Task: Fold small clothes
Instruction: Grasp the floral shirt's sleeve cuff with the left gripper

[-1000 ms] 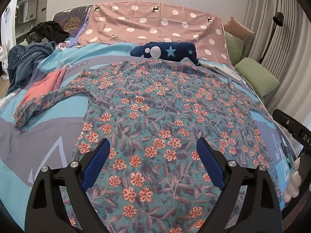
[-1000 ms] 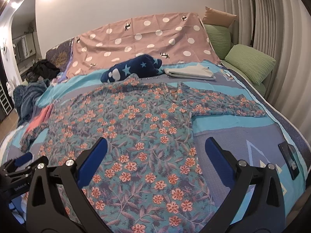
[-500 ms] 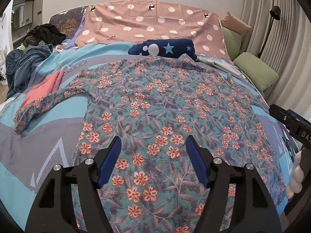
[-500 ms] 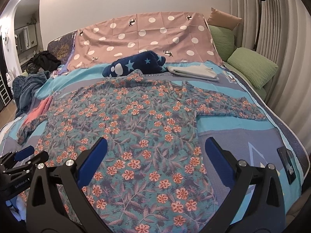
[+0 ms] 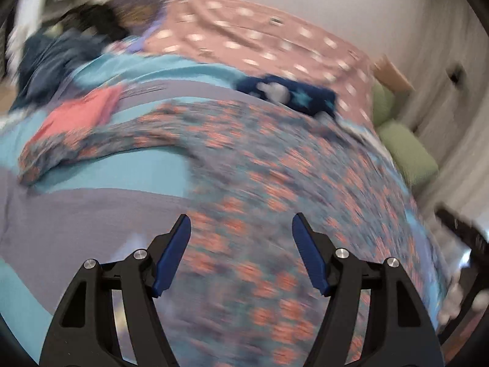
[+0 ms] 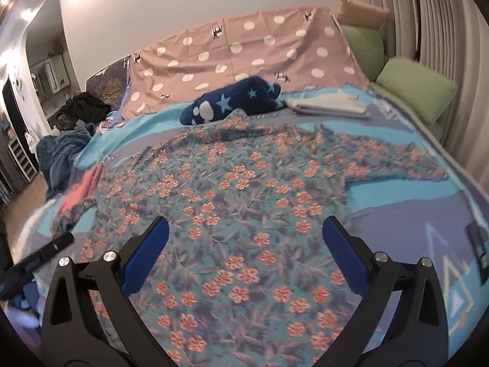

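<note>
A long-sleeved shirt of teal cloth printed with orange flowers and grey leaves lies spread flat, hem towards me, on the bed's turquoise and grey-violet cover. Its body is smooth, with only faint creases, and both sleeves lie stretched out to the sides; my left-hand view, badly blurred, shows the left sleeve running out over the turquoise band beside a flat coral-pink cloth. At the shirt's collar end lies a dark blue plush bundle with stars and white spots, and beside that a folded white cloth.

My left gripper has just been narrowing its blue fingers; they stand partly open over the shirt's left edge, nothing between them. My right gripper stands wide open above the lower shirt, gripping nothing.
</note>
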